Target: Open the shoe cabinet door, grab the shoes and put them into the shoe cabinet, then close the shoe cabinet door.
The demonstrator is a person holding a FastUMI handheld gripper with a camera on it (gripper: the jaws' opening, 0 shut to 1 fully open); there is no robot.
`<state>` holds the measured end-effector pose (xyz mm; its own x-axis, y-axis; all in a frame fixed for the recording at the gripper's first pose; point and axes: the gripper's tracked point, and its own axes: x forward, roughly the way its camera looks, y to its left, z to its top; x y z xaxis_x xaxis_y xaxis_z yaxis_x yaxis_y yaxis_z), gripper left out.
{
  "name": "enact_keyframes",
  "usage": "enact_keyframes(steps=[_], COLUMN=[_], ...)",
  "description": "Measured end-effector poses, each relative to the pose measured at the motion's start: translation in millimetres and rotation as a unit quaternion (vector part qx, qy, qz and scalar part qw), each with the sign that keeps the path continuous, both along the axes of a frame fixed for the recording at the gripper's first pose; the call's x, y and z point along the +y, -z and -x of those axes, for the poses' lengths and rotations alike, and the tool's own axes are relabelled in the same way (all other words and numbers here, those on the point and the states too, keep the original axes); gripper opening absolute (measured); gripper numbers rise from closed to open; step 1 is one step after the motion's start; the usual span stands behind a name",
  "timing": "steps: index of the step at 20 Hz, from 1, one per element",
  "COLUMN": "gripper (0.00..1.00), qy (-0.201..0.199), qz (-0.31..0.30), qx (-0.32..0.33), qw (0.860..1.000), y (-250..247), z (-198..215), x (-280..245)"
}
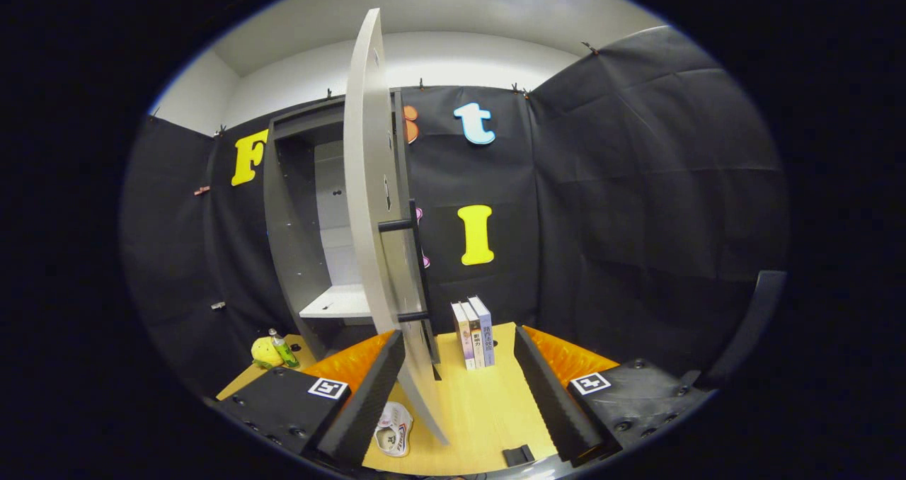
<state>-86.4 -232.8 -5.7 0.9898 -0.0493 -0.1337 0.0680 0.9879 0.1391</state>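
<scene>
From the gripper view, the tall grey shoe cabinet (304, 218) stands on the light wooden table (488, 402) against the black cloth wall, and its pale grey door (371, 183) is swung wide open, edge-on toward the camera. A long black bar handle (417, 260) runs down the door on 2 short posts. Inside the cabinet, a white shelf (340, 301) sits low in the compartment, bare on the part that shows; the dark side wall carries rows of small holes. The gripper (460, 388) has its 2 black ribbed fingers (368, 395) spread wide apart, gripping nothing; the door's lower edge drops down between them. A white shoe with red trim (394, 429) lies on the table just beside the left finger, outside the cabinet. Beyond the fingers, 3 upright books (473, 333) stand together. Left of the cabinet sit a yellow plush toy (265, 352) and a small green bottle (284, 348).
</scene>
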Motion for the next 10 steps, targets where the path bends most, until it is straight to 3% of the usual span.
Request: enact_keyframes(steps=[5, 10], gripper=[0.98, 0.98], qy=[0.013, -0.017], qz=[-0.032, -0.043], qx=[0.017, 0.041], qw=[0.999, 0.998], y=[16.9, 40.6], z=[28.5, 41.7], x=[31.5, 85.8])
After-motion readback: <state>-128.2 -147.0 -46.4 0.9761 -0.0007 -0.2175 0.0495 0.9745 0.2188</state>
